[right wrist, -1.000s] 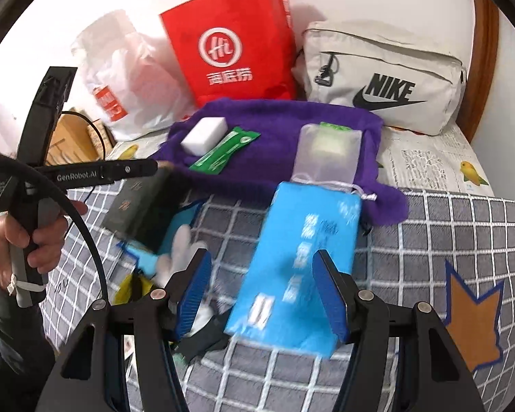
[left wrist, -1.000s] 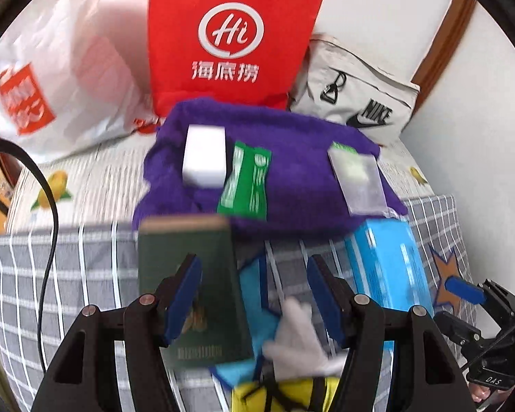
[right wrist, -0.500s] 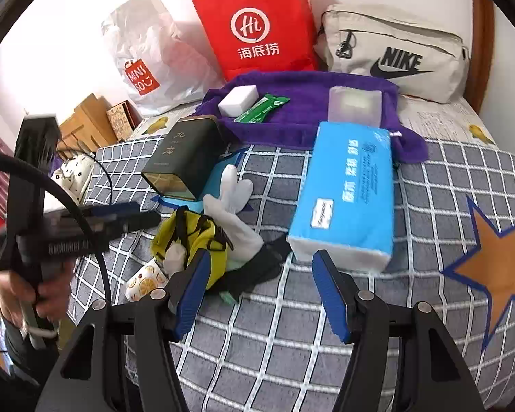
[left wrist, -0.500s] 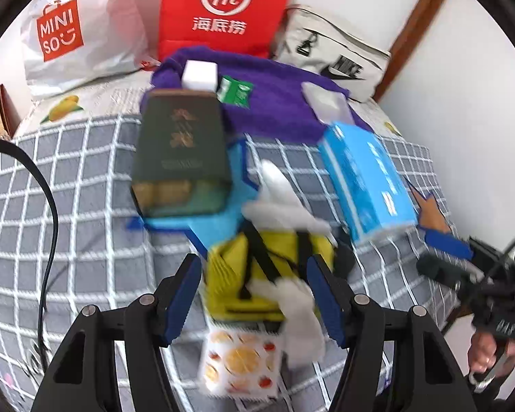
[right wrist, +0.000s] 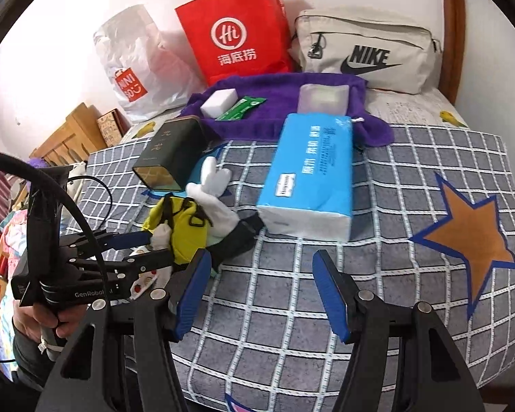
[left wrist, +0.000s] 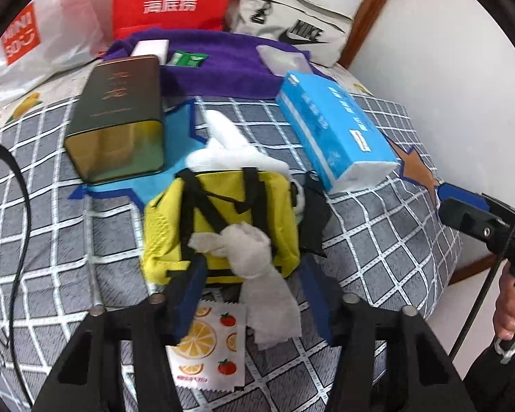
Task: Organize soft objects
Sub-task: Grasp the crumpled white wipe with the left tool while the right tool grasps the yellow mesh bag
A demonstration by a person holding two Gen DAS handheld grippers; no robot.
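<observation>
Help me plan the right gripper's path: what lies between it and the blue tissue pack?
Only bare checked bedspread lies between the right gripper and the blue tissue pack, as the right wrist view shows.

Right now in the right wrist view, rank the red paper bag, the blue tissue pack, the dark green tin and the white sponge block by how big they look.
1. Red paper bag and blue tissue pack: alike, and the pack lies nearer, so unranked.
2. Dark green tin.
3. White sponge block.
</observation>
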